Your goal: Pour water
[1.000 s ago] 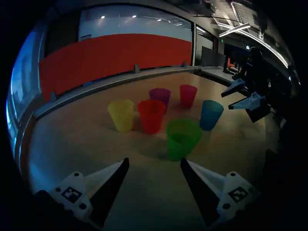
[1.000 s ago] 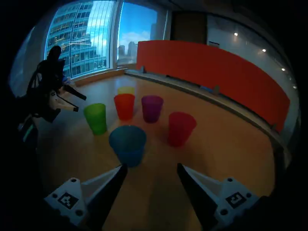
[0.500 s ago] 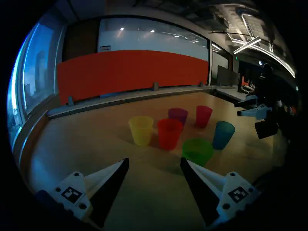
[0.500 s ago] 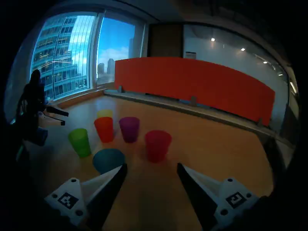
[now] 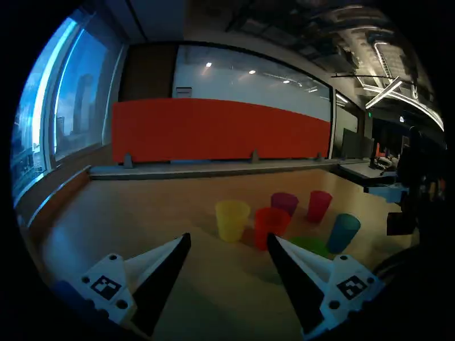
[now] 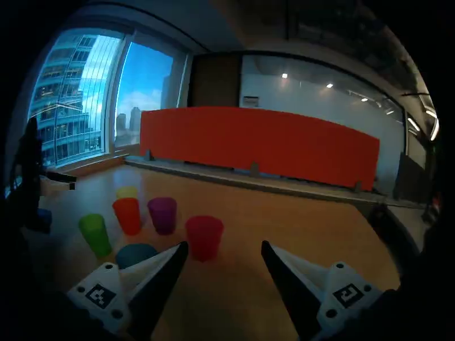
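Note:
Several coloured plastic cups stand on a wooden table (image 5: 131,210). In the left gripper view I see a yellow cup (image 5: 232,220), a red cup (image 5: 270,226), a purple cup (image 5: 284,203), a pink cup (image 5: 318,205), a blue cup (image 5: 343,231) and a green cup (image 5: 310,246) partly behind a finger. My left gripper (image 5: 227,250) is open and empty, short of the cups. In the right gripper view my right gripper (image 6: 223,256) is open and empty, with the pink cup (image 6: 203,237) just ahead and the blue cup (image 6: 135,254) by its left finger. The green cup (image 6: 95,233), red cup (image 6: 128,215), purple cup (image 6: 162,215) and yellow cup (image 6: 126,192) stand farther off.
A long red partition (image 5: 222,129) runs behind the table. Tall windows (image 6: 85,108) are at the side. The other gripper (image 5: 395,196) shows at the right edge of the left gripper view, and at the left edge (image 6: 48,181) of the right gripper view.
Both grippers have tilted upward and drawn back, so the cups sit lower and smaller in each view. Both have stayed open and empty.

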The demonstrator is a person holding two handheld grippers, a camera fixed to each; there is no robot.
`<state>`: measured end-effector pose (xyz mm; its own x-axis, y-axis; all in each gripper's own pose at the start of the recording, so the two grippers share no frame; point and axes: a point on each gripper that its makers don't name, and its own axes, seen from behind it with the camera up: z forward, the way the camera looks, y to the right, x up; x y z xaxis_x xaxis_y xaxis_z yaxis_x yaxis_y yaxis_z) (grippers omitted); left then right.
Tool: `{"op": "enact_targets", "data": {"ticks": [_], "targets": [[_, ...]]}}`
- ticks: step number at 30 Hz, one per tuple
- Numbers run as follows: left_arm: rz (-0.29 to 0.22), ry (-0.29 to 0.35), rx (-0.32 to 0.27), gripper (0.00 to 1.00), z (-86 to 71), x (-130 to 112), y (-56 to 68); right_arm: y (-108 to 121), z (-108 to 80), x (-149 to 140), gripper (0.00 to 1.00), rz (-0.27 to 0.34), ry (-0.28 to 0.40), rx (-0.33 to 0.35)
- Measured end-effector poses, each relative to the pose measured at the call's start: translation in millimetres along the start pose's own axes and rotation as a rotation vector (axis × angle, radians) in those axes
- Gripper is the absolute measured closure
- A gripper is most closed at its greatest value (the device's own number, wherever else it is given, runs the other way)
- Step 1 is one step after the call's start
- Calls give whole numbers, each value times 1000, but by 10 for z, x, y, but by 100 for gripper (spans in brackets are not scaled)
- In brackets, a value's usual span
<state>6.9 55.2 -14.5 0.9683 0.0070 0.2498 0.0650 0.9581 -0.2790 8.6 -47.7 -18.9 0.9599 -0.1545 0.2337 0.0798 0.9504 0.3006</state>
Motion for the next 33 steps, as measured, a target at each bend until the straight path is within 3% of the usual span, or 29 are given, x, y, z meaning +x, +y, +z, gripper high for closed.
{"op": "enact_targets", "data": {"ticks": [9, 17, 24, 33], "targets": [[3, 105, 98, 1, -75, 253, -138, 202, -6, 309, 0, 35, 113, -114], [26, 200, 158, 1, -175, 535, -184, 390, -96, 617, 0, 54, 218, -206], [43, 249, 199, 1, -207, 668, -226, 502, -179, 768, 0, 59, 269, -267], [54, 299, 264, 1, -265, 777, -374, 524, -259, 825, 0, 84, 283, -279]]}}
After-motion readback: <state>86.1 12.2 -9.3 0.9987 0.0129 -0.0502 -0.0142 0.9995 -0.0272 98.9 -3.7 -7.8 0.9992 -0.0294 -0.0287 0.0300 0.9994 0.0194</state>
